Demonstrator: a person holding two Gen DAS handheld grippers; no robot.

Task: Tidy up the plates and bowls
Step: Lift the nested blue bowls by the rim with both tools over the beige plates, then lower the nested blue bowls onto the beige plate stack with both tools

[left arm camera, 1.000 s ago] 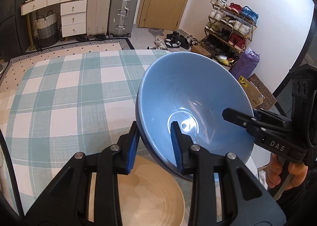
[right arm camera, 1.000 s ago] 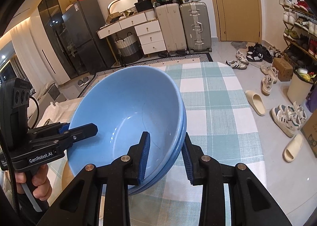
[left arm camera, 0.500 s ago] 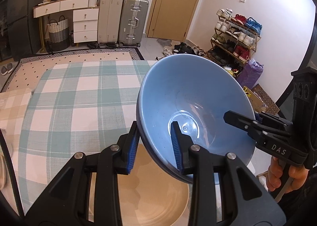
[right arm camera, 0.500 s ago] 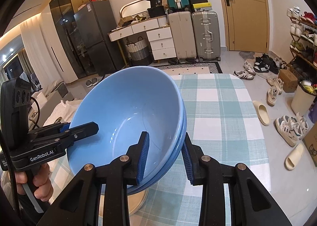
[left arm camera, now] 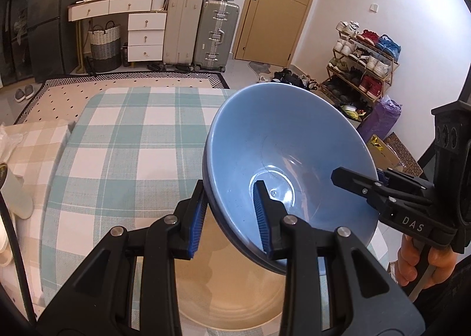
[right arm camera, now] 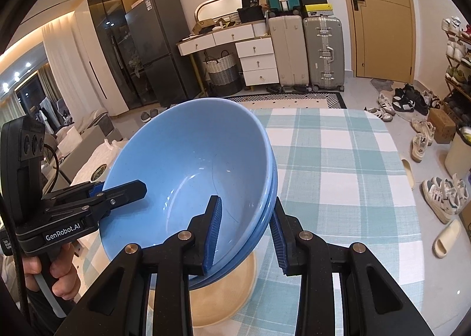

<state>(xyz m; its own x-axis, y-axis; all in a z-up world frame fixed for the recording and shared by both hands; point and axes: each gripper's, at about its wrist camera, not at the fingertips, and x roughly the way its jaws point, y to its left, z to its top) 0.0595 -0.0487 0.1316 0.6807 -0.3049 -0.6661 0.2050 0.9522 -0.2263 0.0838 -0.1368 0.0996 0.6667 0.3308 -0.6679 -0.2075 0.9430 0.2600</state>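
Both tools are lifting the blue bowls (left arm camera: 291, 153) higher above the table (left arm camera: 123, 141) than a second ago, and more of the beige plate (left arm camera: 229, 286) is showing underneath them. Two bowls are nested together, tilted, their double rim showing in the right wrist view. The left tool (left arm camera: 231, 218) is clamping the near rim, one blue pad inside the bowl and one outside, its opening narrow and pressed onto the rim. The right tool (right arm camera: 245, 233) is gripping the opposite rim the same way, one pad inside and one against the outer wall. A hand (right arm camera: 59, 274) is holding the left tool's handle in the right wrist view. The plate is lying on the green checked cloth, directly below the raised bowls and apart from them.
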